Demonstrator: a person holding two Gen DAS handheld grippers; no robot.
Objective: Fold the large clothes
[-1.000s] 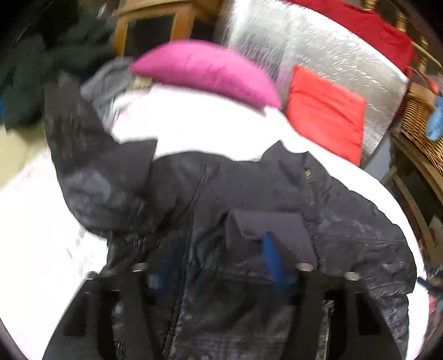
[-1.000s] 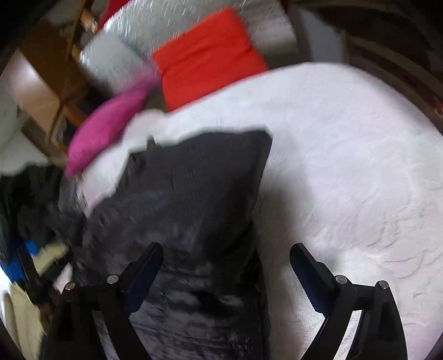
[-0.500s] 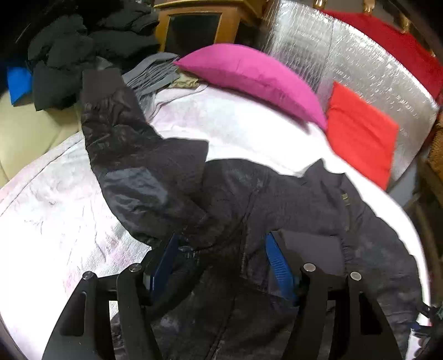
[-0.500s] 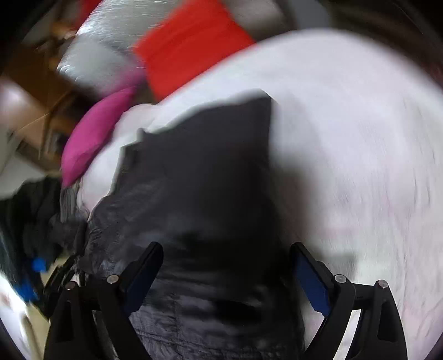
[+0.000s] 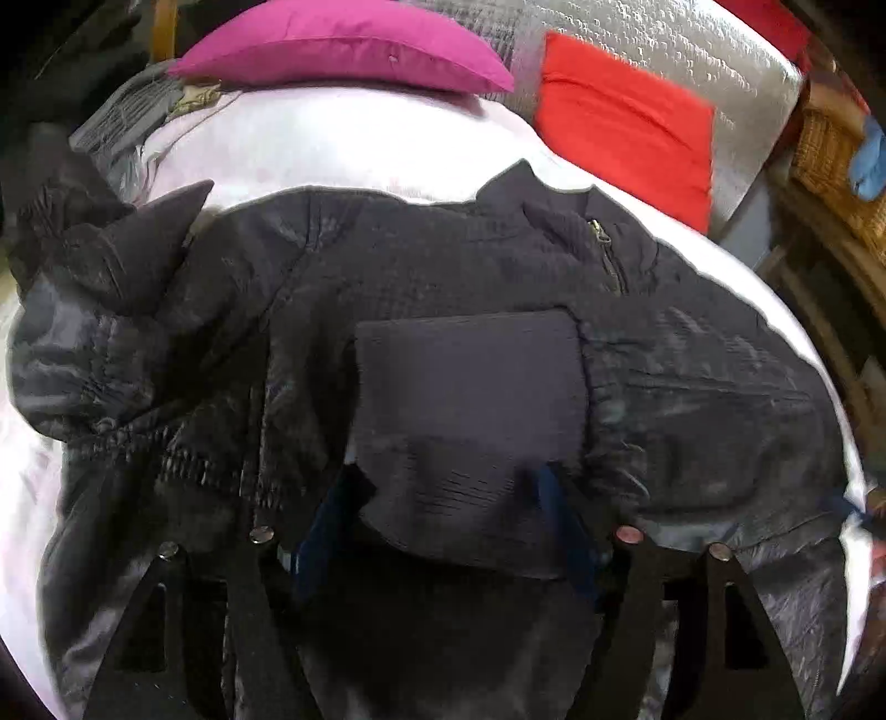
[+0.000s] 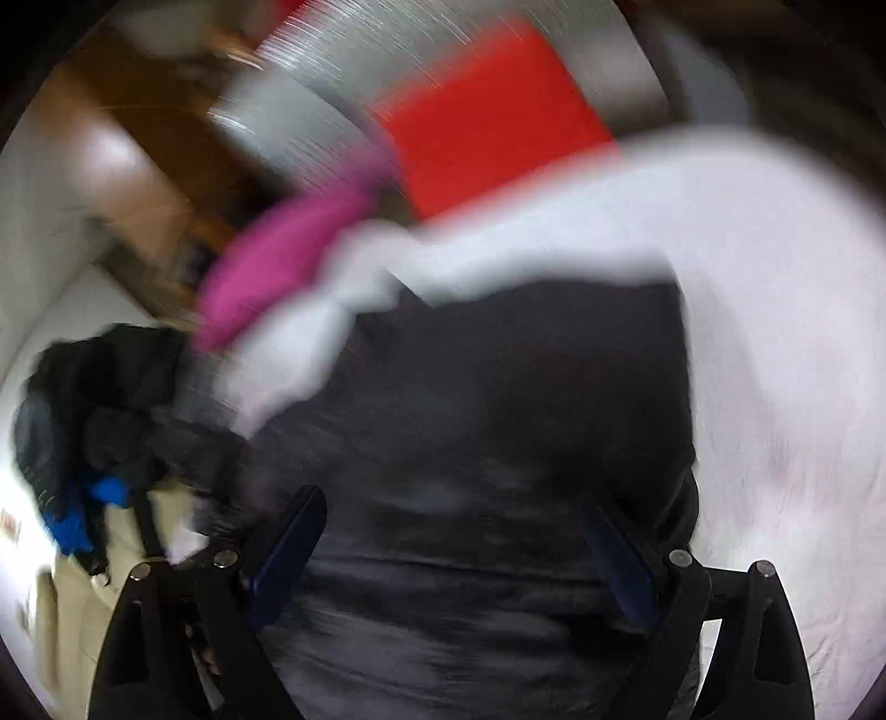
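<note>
Since half a second earlier, the ribbed cuff (image 5: 470, 421) was carried over the jacket (image 5: 692, 376) chest, seemingly clamped in the left tongs (image 5: 448, 515) to fold the sleeve inward; right tongs (image 6: 454, 548) were held apart above the jacket, spread on the bed (image 5: 343, 138)

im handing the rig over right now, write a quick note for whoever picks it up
Left gripper: fingers either side of the jacket's ribbed cuff; a grip cannot be confirmed.
Right gripper: open, empty, over the jacket body; that view is blurred.
Black jacket: spread on the white bed, collar toward the magenta pillow and red cushion.
Done: one sleeve lies folded across the chest.
Left: the other sleeve lies bunched at the side; probably fold it in, then fold the body.
</note>
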